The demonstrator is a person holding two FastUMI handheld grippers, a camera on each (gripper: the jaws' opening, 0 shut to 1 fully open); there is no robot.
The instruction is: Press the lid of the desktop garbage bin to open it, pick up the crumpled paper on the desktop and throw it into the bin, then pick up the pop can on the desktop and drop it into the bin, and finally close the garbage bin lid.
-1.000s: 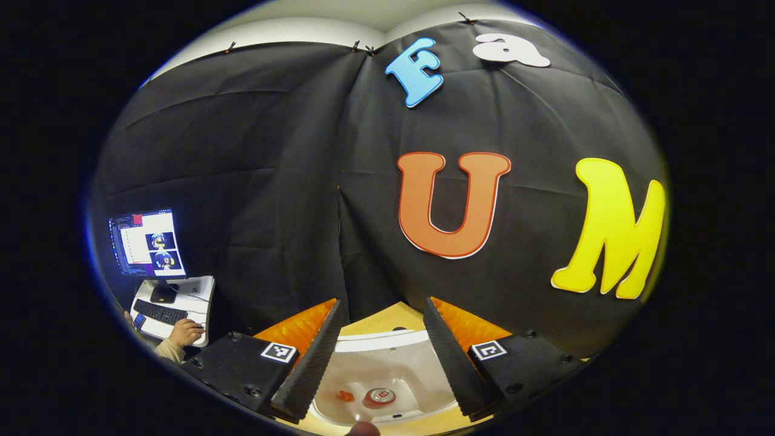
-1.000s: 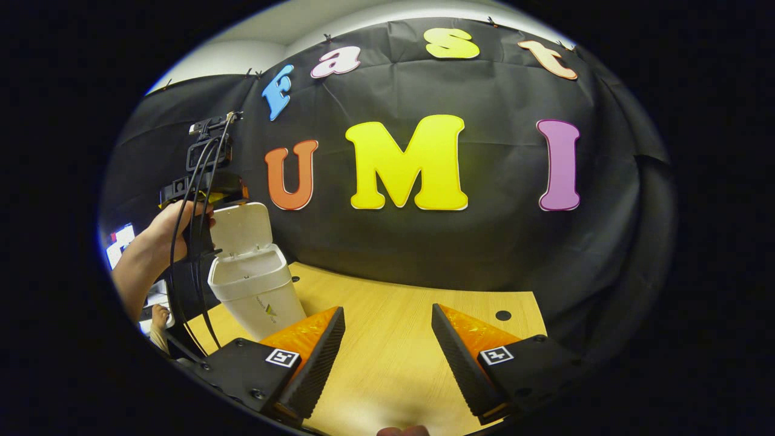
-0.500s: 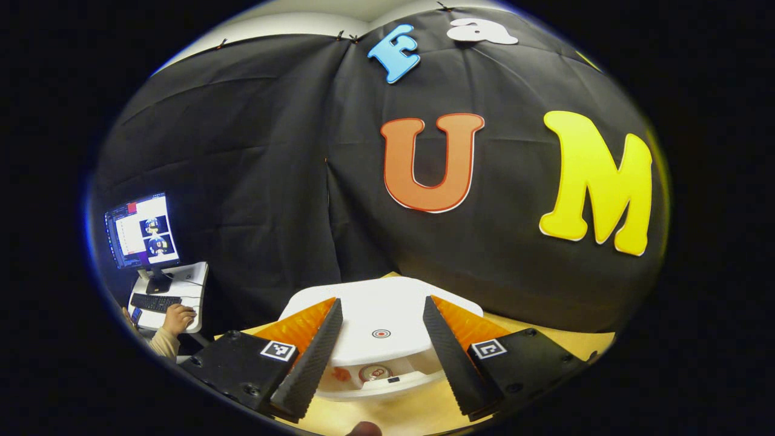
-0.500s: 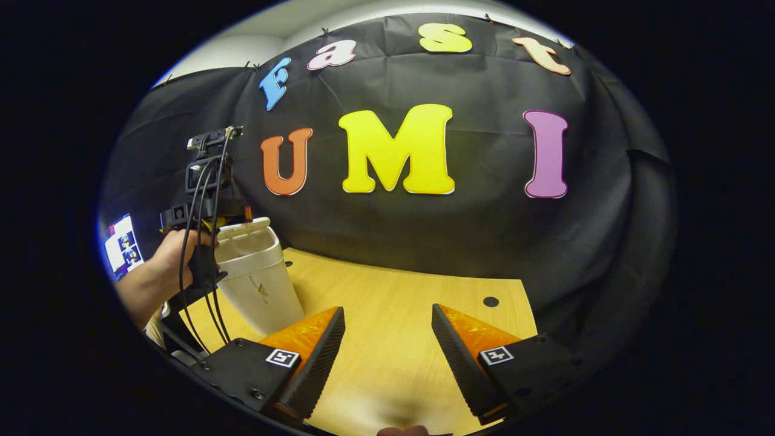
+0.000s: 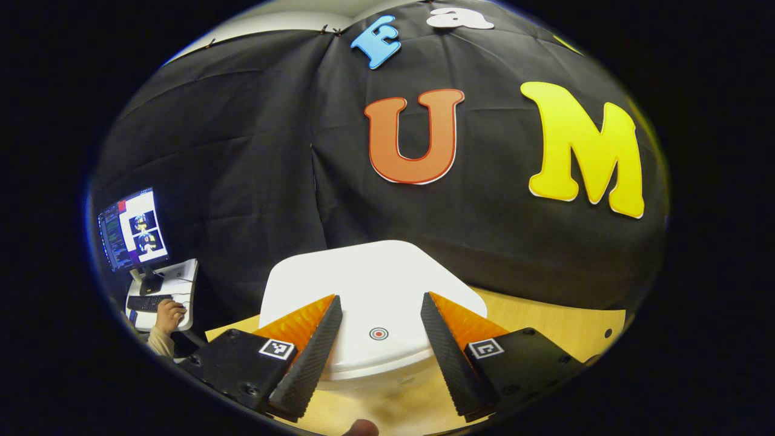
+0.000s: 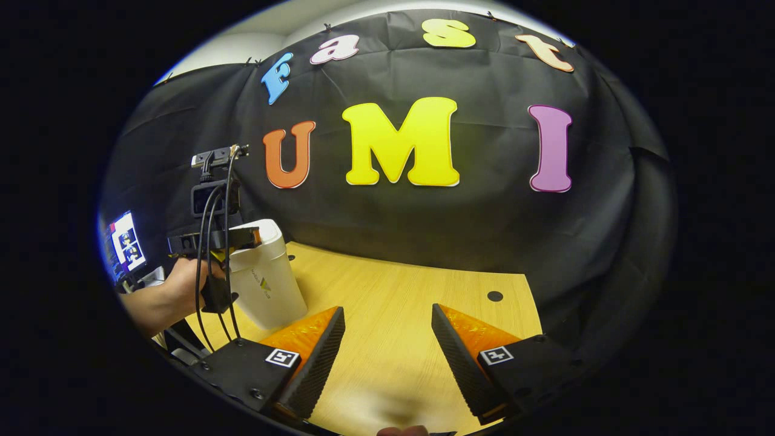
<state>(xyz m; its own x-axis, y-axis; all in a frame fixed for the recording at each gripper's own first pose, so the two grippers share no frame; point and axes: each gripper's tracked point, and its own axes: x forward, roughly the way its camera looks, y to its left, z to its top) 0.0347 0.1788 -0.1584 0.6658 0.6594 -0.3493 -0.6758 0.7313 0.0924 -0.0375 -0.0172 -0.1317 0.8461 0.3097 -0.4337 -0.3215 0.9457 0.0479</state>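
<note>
Wooden surface (image 6: pixel 399 315) is carrying the white bin (image 6: pixel 266 284), lid (image 5: pixel 369 290) lying flat, left tongs (image 5: pixel 378 351) hovering wide over it, right tongs (image 6: pixel 387 357) wide, holding nothing.

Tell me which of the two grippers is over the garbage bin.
The left gripper: its open fingers straddle the bin's white lid. The right gripper hangs open over bare desktop.
</note>
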